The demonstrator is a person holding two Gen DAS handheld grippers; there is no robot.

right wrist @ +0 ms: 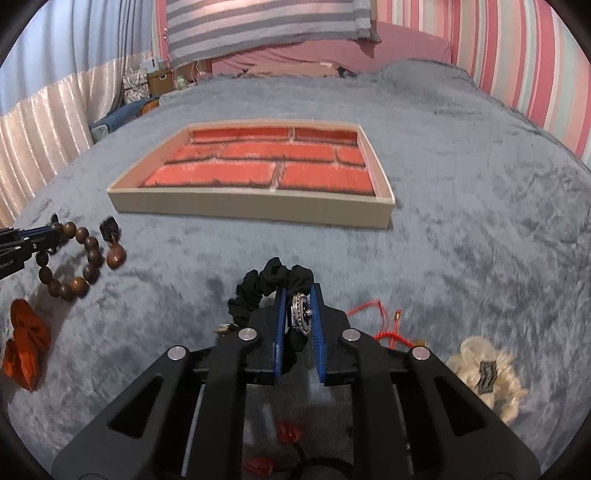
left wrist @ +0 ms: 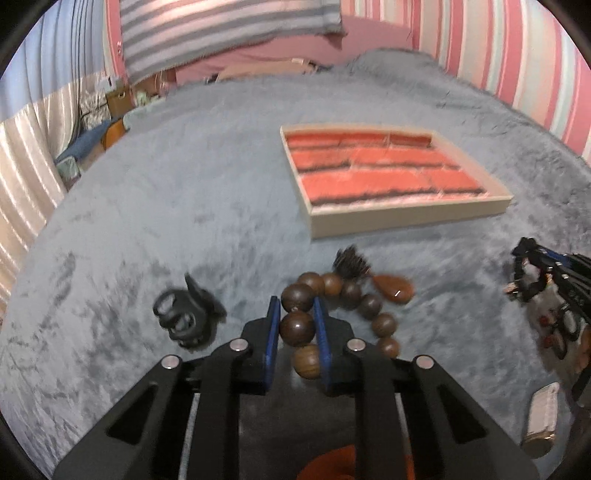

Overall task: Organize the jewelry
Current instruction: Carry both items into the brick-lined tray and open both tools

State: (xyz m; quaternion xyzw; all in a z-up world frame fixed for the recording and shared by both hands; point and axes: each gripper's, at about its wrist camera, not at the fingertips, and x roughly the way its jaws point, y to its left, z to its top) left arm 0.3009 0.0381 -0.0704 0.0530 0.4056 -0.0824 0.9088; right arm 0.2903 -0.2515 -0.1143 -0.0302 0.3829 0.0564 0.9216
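Observation:
My left gripper (left wrist: 296, 310) is shut on a brown wooden bead bracelet (left wrist: 354, 295) with an amber pendant and a black tassel; the bracelet hangs just above the grey plush blanket. It also shows in the right wrist view (right wrist: 79, 258), held by the left gripper (right wrist: 55, 230). My right gripper (right wrist: 298, 295) is shut on a black scrunchie (right wrist: 271, 282) with a round jewelled charm (right wrist: 301, 314). The beige tray (left wrist: 406, 216) with brick-pattern lining lies ahead of both grippers, also in the right wrist view (right wrist: 255, 205). The right gripper appears at the right edge of the left wrist view (left wrist: 517, 271).
A black hair claw (left wrist: 184, 315) lies left of the bracelet. An orange bow (right wrist: 26, 347), a red cord bracelet (right wrist: 388, 328) and a cream flower clip (right wrist: 487, 376) lie on the blanket. A striped pillow (right wrist: 266, 26) and a striped wall are behind.

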